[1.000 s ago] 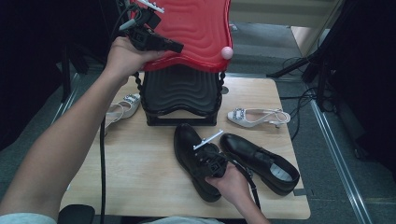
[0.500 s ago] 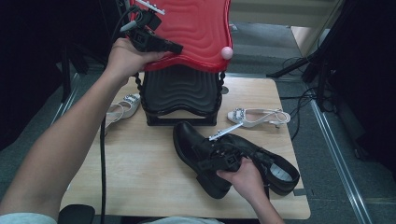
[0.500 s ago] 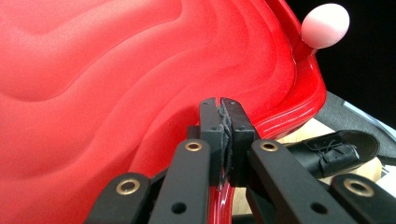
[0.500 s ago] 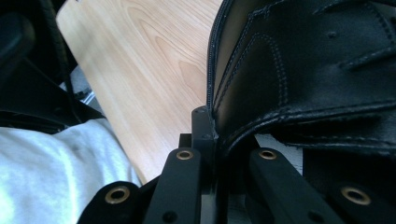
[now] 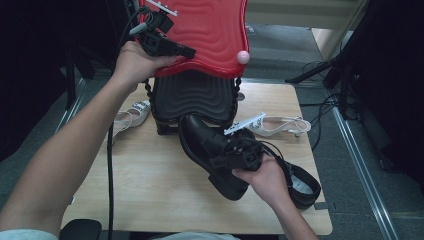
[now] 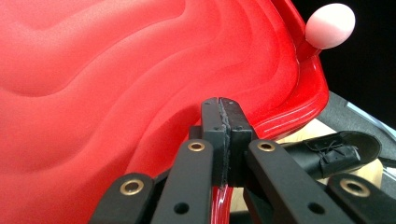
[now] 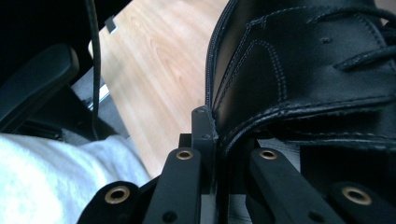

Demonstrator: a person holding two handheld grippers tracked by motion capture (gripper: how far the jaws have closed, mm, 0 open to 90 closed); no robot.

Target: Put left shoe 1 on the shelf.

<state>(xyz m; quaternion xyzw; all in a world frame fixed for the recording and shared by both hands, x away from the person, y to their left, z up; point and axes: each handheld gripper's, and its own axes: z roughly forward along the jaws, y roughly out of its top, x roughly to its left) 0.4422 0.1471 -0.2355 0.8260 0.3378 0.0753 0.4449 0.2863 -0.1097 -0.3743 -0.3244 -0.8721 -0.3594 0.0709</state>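
Gripping the collar edge of a black lace-up leather shoe [image 5: 207,150], the right gripper [image 5: 235,152] has its jaws closed on the leather; the right gripper view shows one jaw against the outside of the stitched rim [image 7: 243,126] and the other inside the opening. The shoe is held tilted above the light wooden table [image 5: 150,180], toe pointing toward the far left and heel low near the person's right hand [image 5: 262,177], just in front of the black ribbed lower shell [image 5: 192,97] of an open case standing at the table's far middle. The second black leather shoe [image 5: 300,182] lies on the table under and beside that hand, near the right front edge.

The left gripper [image 5: 167,47] is clamped on the lower rim of the glossy red wavy lid [image 5: 210,30] of that case, holding it raised; in the left gripper view the pads meet tightly with the red edge [image 6: 219,196] pinched between them (a thin rim, so the jaws look almost fully together). A pale pink round knob [image 5: 243,57] sits at the lid's corner.

A white strappy sandal [image 5: 280,125] lies right of the case, another white sandal [image 5: 127,117] to its left, partly behind the left forearm.
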